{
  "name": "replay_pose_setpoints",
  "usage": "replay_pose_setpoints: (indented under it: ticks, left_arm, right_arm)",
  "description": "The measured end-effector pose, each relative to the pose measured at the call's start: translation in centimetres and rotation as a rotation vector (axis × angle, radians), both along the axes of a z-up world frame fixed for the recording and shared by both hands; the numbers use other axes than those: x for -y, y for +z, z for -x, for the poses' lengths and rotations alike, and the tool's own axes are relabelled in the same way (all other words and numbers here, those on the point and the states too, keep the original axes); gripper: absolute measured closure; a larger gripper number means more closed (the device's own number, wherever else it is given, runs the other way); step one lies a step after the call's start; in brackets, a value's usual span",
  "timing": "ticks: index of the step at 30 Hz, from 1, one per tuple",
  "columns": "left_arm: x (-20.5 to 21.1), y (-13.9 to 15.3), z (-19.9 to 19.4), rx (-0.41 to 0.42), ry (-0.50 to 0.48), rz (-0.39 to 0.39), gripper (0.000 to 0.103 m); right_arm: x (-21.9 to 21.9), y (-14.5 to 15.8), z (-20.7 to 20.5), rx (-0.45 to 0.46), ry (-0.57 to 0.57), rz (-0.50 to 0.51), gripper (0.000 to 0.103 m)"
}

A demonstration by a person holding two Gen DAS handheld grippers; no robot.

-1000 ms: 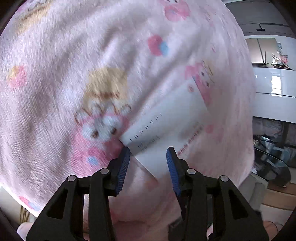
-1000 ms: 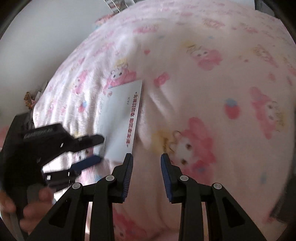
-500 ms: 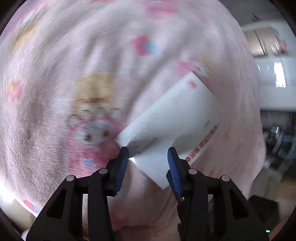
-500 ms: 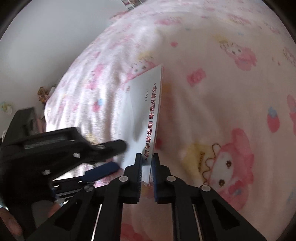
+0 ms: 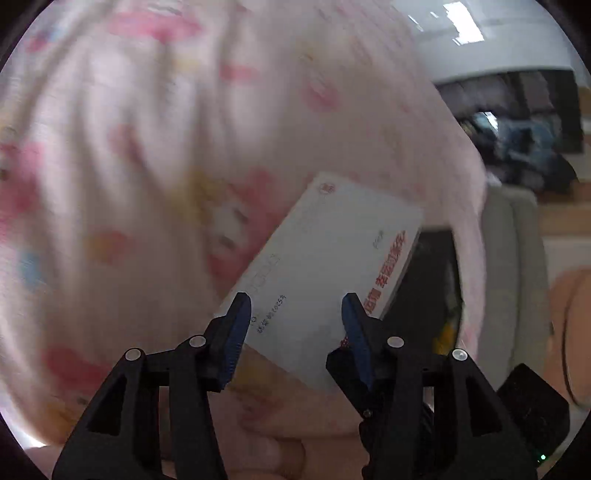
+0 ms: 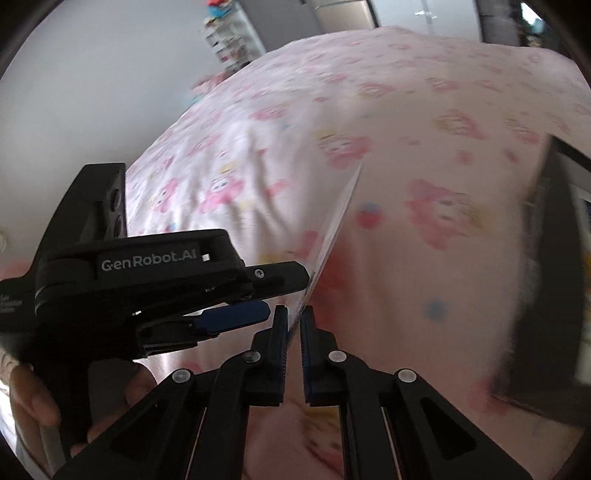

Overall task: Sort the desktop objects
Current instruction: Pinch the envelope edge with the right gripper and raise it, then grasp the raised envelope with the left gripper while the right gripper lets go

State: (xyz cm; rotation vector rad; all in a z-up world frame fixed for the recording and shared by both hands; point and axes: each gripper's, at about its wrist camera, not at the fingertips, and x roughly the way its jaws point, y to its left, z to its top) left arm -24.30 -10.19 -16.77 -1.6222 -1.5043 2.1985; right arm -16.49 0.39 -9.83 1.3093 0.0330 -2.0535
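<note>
A white card with red Chinese print (image 5: 325,266) is lifted off the pink cartoon-print blanket (image 5: 147,147). My right gripper (image 6: 293,325) is shut on the card's near edge; in the right wrist view the card (image 6: 338,218) shows edge-on, rising away from the jaws. My left gripper (image 5: 295,317) is open, with the card's near end between its blue pads, apart from both. The left gripper also shows at the left of the right wrist view (image 6: 255,295), just beside the card.
The blanket (image 6: 424,129) covers the whole surface. A dark object (image 6: 554,258) lies at the blanket's right edge. A white wall (image 6: 92,92) and shelves (image 6: 229,33) stand behind. Furniture and a dark gap (image 5: 436,288) show past the blanket's right edge.
My right gripper closed on the card's edge and lifted it off the blanket, tilting it upright. My left gripper stayed open around the card. Both views swung.
</note>
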Motion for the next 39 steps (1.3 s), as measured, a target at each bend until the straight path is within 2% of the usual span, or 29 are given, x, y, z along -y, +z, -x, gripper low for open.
replay_pose_setpoints:
  ticks: [3,8,11,13,17,21,24,26,28,33,36,37,39]
  left_arm:
    - [-2.2,0.4,0.9,-0.026,-0.054,-0.032,0.051]
    - [-2.5,0.1,1.3,-0.027,-0.099,-0.046,0.051]
    - [-2.1,0.6,1.3,-0.03,-0.073,-0.037,0.051]
    - [-1.1,-0.1,1.0,-0.033,-0.058,-0.032,0.051]
    - [-0.1,-1.1,0.8,-0.06,-0.021,-0.073,0.05]
    - [0.0,-1.7,1.3,-0.055,0.01,-0.078,0.049]
    - [-0.6,-2.3,2.1,-0.02,-0.008,-0.068,0.049]
    - [-0.7,-2.5,1.6,0.002,-0.032,-0.064,0.049]
    - [-0.9,-2.8,1.0,0.042,-0.058,-0.037,0.048]
    - [-2.9,-4.4,2.0,0.183,-0.142,0.112,0.049]
    - [-4.5,-4.5,2.8,0.169,-0.164,0.195,0.051]
    - [-4.9,-4.5,2.9,0.161,-0.174,0.215,0.055]
    - [-5.7,-4.6,3.2,0.149,-0.187,0.245,0.055]
  right_arm:
    - [-2.4,1.1,-0.7,-0.067,-0.042,-0.037,0.099]
    - [-3.1,1.0,-1.6,-0.1,-0.036,-0.074,0.099]
    - [-3.8,0.5,-2.4,-0.072,-0.006,-0.061,0.099]
    - [-3.6,0.1,-2.9,-0.076,0.0,-0.068,0.099]
    - [-3.8,-0.2,-4.6,-0.108,0.012,-0.077,0.1]
    - [-3.4,-0.2,-5.7,-0.164,0.031,-0.101,0.1]
    - [-3.7,-0.6,-5.1,-0.115,0.009,-0.073,0.1]
    - [-4.5,-1.3,-4.1,-0.045,-0.036,-0.046,0.1]
    - [-5.6,-2.2,-3.2,0.024,-0.083,-0.028,0.1]
    - [-8.6,-4.5,-1.7,0.089,-0.196,-0.079,0.098]
    - [-9.6,-4.9,-0.9,0.03,-0.251,-0.138,0.098]
    - [-10.0,-5.0,-0.6,0.031,-0.263,-0.123,0.098]
    - [-10.7,-5.3,-0.1,0.032,-0.286,-0.094,0.098]
